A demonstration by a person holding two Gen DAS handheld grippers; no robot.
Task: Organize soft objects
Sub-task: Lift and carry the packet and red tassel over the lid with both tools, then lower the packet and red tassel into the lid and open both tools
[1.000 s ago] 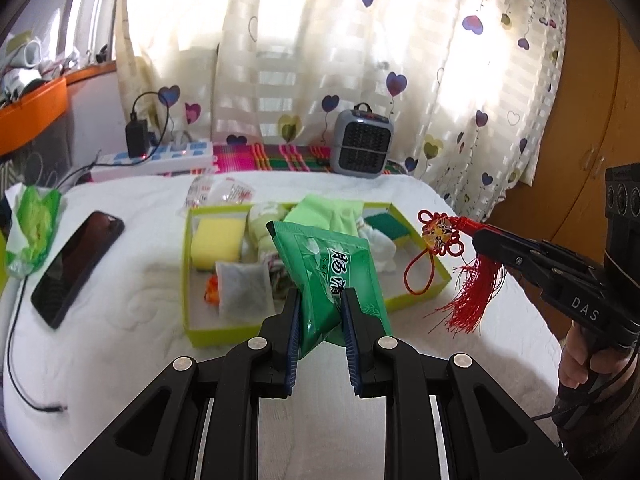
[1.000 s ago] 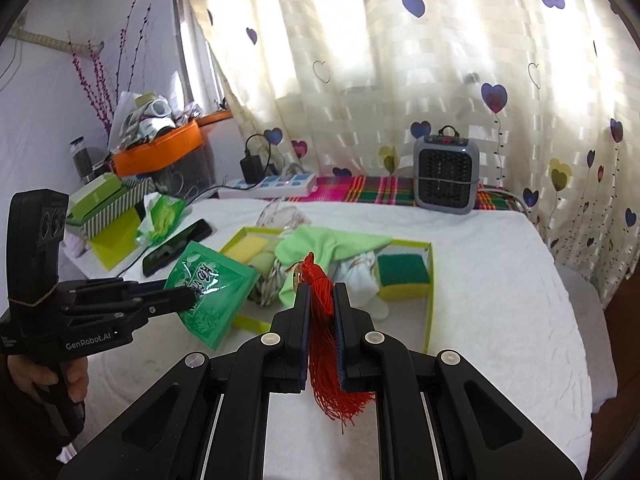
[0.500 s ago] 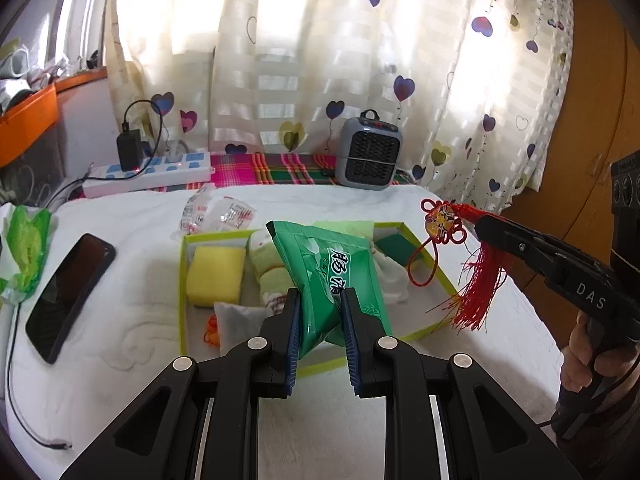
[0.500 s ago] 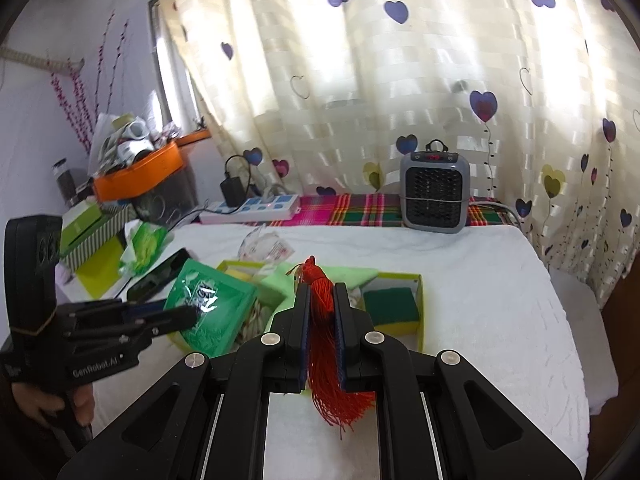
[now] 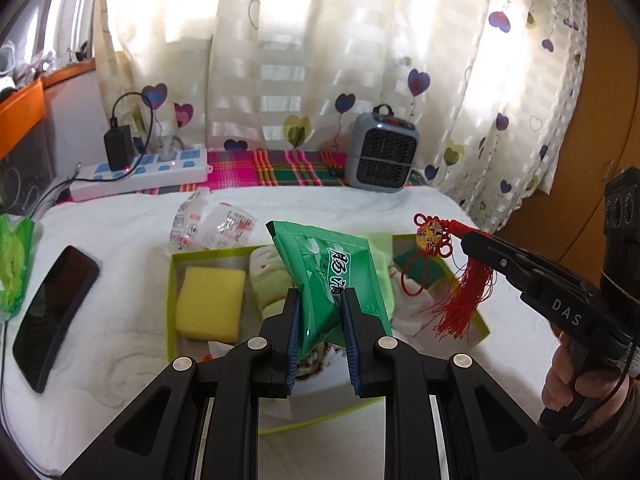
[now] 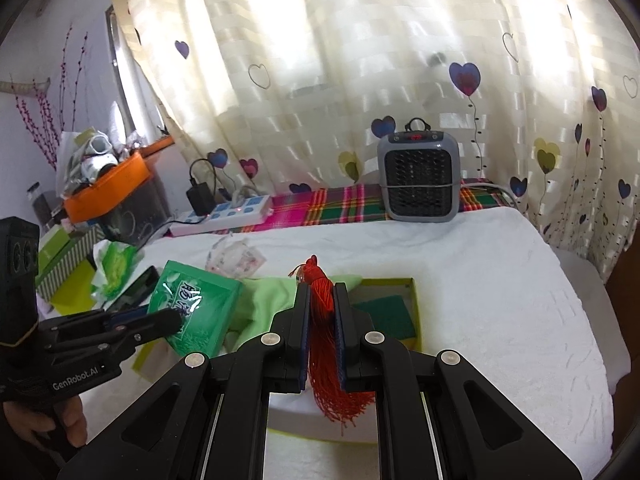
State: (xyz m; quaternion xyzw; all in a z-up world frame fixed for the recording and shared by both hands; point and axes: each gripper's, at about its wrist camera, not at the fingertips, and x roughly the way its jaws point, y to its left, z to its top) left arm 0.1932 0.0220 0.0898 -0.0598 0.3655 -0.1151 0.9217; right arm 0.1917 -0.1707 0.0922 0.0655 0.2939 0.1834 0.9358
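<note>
White towel-covered counter (image 6: 480,280), heart-print curtain (image 6: 360,80) behind, grey heater (image 6: 418,176) and power strip (image 5: 140,176) at back (plaid cloth beneath). Left gripper (image 5: 320,312) fingers clamp green packet (image 5: 332,276) over lime tray (image 5: 172,300); right gripper (image 6: 322,312) fingers pinch red tassel (image 6: 324,360) above same tray.

Green packet (image 5: 332,280) blocks the middle of the tray (image 5: 173,304) in the left wrist view; what lies under it can't be told beyond a pale green cloth (image 6: 264,304) edge. Tray's near rim is hidden behind the left gripper (image 5: 320,334). Print on the packet is too distorted to read. Clear wrappers (image 5: 216,226) by the tray's far left corner: labels too small. Red tassel knot (image 6: 320,320) has its top ornament mostly hidden between the right gripper (image 6: 322,334) fingers (visible only from the left wrist view). Phone (image 5: 52,308) is half-covered in the right view. Orange bin (image 6: 106,192) contents are a blur. Both hands are cut off at the picture edges.
</note>
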